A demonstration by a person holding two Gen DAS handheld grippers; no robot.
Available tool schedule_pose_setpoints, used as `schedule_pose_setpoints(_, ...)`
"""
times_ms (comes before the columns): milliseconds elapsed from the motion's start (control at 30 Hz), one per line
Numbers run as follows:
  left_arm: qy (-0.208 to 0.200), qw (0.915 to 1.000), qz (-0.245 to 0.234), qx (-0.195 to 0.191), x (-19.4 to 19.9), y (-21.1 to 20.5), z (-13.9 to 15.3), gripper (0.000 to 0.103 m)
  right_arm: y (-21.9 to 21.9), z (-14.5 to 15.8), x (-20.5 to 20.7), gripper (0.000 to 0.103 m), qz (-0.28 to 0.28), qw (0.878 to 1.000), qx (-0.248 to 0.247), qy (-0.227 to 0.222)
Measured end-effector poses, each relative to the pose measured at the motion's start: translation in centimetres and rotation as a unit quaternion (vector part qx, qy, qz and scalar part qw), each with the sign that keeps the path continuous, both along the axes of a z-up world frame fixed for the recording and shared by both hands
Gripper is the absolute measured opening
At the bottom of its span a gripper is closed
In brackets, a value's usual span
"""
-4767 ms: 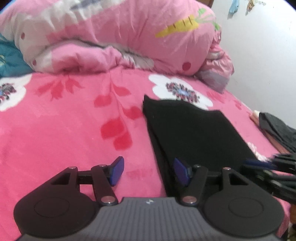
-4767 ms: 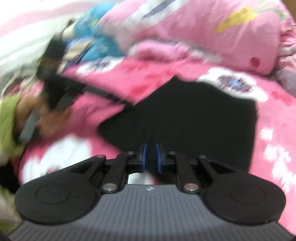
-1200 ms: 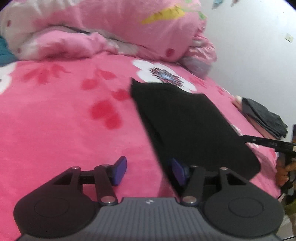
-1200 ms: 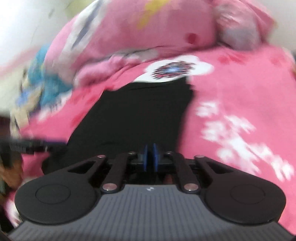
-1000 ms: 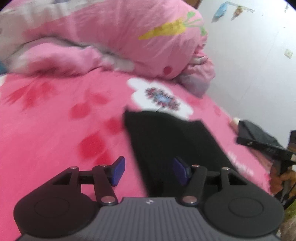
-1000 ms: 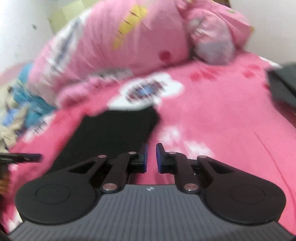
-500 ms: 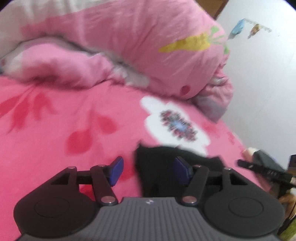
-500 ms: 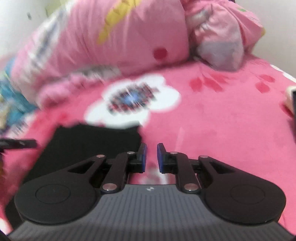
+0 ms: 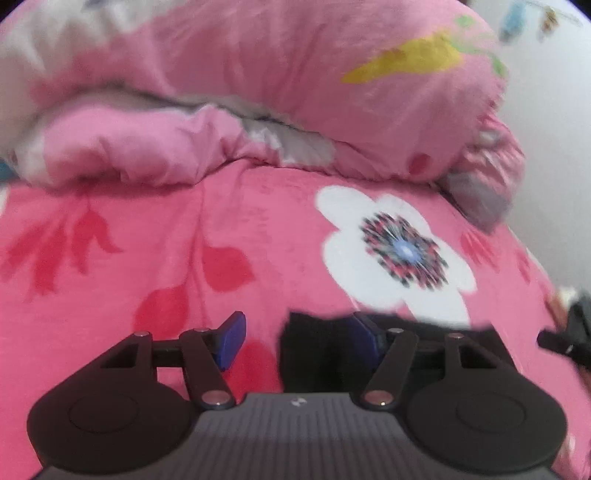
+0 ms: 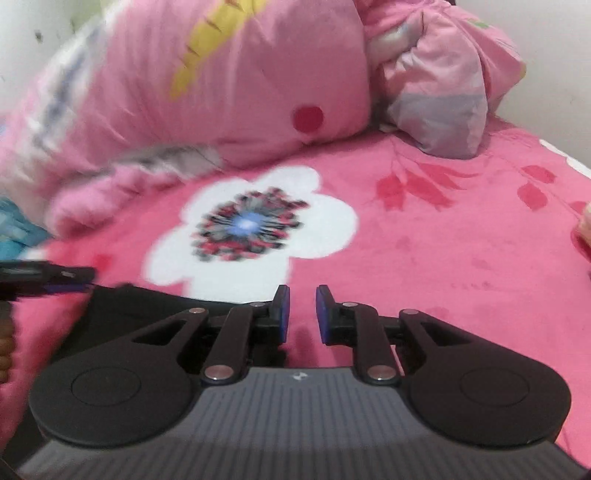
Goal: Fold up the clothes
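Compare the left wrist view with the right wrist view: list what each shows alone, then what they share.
Left wrist only: the left gripper, wide open over the near-left corner of the black garment, and wall stickers.

Right wrist only: the right gripper, slightly open at the garment's right corner, and a blue cloth at far left.

Both: the black garment, the pink bedspread with its white flower, and the pink quilt.

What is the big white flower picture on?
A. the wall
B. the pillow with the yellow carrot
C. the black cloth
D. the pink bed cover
D: the white flower is printed flat on the pink bed cover, just past the far edge of the black cloth.
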State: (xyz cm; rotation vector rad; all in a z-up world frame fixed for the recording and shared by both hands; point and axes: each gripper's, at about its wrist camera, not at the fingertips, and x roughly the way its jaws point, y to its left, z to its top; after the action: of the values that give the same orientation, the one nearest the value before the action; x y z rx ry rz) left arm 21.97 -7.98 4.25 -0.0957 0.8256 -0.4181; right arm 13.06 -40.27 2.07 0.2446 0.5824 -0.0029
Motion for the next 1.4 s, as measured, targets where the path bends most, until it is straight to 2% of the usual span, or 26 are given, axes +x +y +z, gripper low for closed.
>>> schedule_pose_setpoints(133, 0.007, 0.9986, -0.052, 0.010, -6.3, -0.4, 1.9, 0.065, 3.2, 2.8, -4.2, 0.019, 0.088, 0.996, 0.030, -0.010)
schedule_pose_setpoints(267, 0.030, 0.9951, -0.094, 0.006, -12.3, 0.3, 1.2, 0.066, 7.4, 2.2, -6.7, 0.023, 0.168, 0.984, 0.044, 0.027)
schedule_pose_setpoints(333, 0.034, 0.9937, -0.103, 0.028, -14.6, 0.9, -0.2, 0.066, 7.8, 1.0, -8.2, 0.023, 0.165, 0.984, 0.022, 0.061)
schedule_pose_setpoints(433, 0.036, 0.9935, -0.085, 0.066, -17.1, 3.0, -2.3, 0.066, 7.7, -0.5, -10.8, 0.023, 0.149, 0.983, -0.016, 0.106)
schedule_pose_setpoints(533, 0.035, 0.9959, -0.063, 0.054, -18.2, 5.2, -1.1, 0.066, 5.3, 0.0, -15.1, 0.023, 0.095, 0.986, -0.051, 0.126)
schedule_pose_setpoints(633, 0.000, 0.9965, -0.063, 0.056, -19.0, 5.0, 1.1, 0.066, 5.4, 1.4, -16.2, 0.024, 0.084, 0.990, -0.046, 0.102)
schedule_pose_setpoints(733, 0.004, 0.9959, -0.077, 0.047, -18.9, 3.0, 1.8, 0.070, 5.5, 2.8, -17.3, 0.024, 0.074, 0.993, -0.042, 0.078)
schedule_pose_setpoints(800, 0.013, 0.9949, -0.081, 0.058, -18.6, 1.2, 1.0, 0.070, 5.5, 3.7, -18.0, 0.024, 0.067, 0.995, -0.038, 0.062)
schedule_pose_setpoints(900, 0.031, 0.9919, -0.062, 0.106, -18.6, -0.8, -1.1, 0.070, 8.7, 2.4, -15.6, 0.024, 0.107, 0.993, -0.026, 0.052)
schedule_pose_setpoints(1033, 0.016, 0.9912, -0.049, 0.122, -19.7, -1.2, -1.7, 0.072, 10.3, -1.5, -15.9, 0.024, 0.102, 0.988, -0.062, 0.097)
schedule_pose_setpoints(1067, 0.016, 0.9911, -0.047, 0.123, -19.7, -1.2, -1.7, 0.072, 10.0, -1.7, -17.1, 0.024, 0.098, 0.989, -0.065, 0.093)
schedule_pose_setpoints(1200, 0.017, 0.9912, -0.036, 0.126, -20.1, -1.2, -1.4, 0.072, 8.8, -0.9, -20.0, 0.025, 0.059, 0.991, -0.064, 0.103)
schedule_pose_setpoints(1233, 0.017, 0.9913, -0.032, 0.127, -20.2, -1.2, -1.3, 0.072, 8.8, -0.7, -20.1, 0.025, 0.053, 0.992, -0.064, 0.094)
schedule_pose_setpoints(1333, 0.020, 0.9913, -0.021, 0.128, -20.6, -1.2, -1.1, 0.072, 8.9, 0.4, -19.6, 0.025, 0.052, 0.996, -0.044, 0.064)
schedule_pose_setpoints(1400, 0.019, 0.9911, -0.016, 0.131, -20.8, -1.2, -1.0, 0.072, 9.5, 0.2, -18.4, 0.029, 0.055, 0.996, -0.048, 0.054)
